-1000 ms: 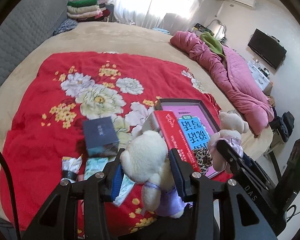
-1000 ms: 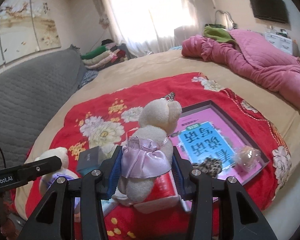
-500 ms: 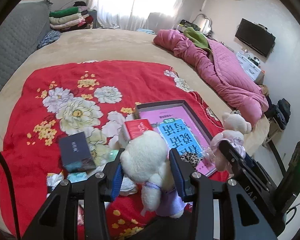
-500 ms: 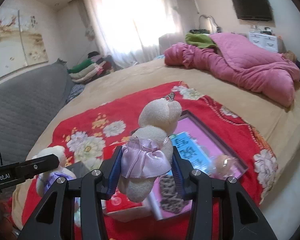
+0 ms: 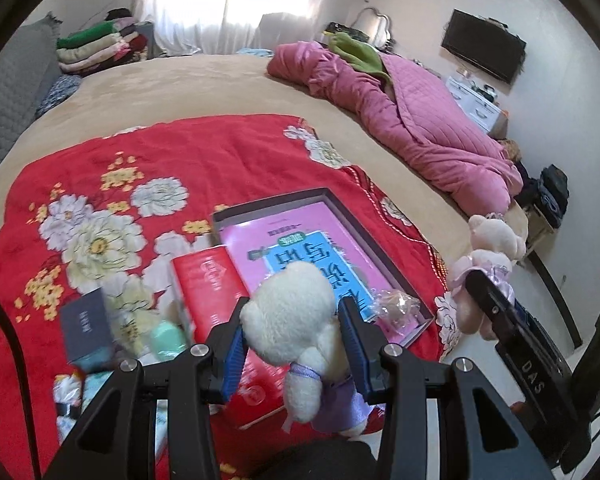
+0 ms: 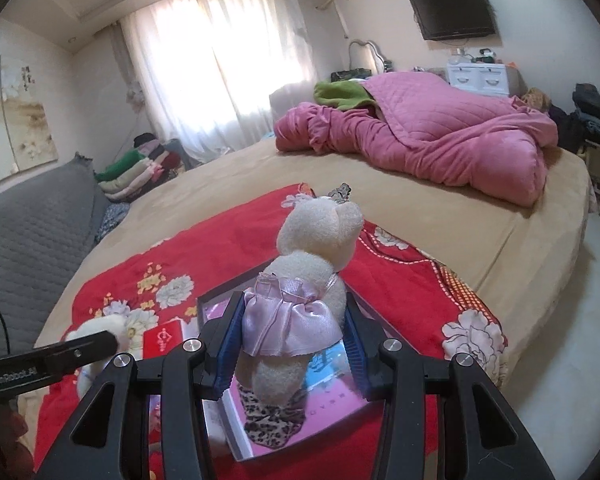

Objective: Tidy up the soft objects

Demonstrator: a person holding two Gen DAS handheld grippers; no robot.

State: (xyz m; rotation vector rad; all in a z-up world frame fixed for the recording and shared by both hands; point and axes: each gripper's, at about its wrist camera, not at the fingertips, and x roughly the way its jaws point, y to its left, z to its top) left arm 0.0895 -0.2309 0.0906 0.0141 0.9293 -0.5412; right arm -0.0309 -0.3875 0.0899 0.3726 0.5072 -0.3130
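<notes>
Your left gripper (image 5: 296, 354) is clamped on a cream bear (image 5: 296, 320); your right gripper (image 6: 292, 340) grips the lilac-skirted bear (image 6: 300, 300); both are lifted above the tray (image 5: 380, 240), seemingly for relocation.

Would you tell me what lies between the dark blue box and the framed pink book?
In the left wrist view, a red book lies between the dark blue box and the framed pink book.

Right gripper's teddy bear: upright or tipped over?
Upright. The teddy bear has its head above its lilac dress, clamped at the body in the right gripper.
</notes>
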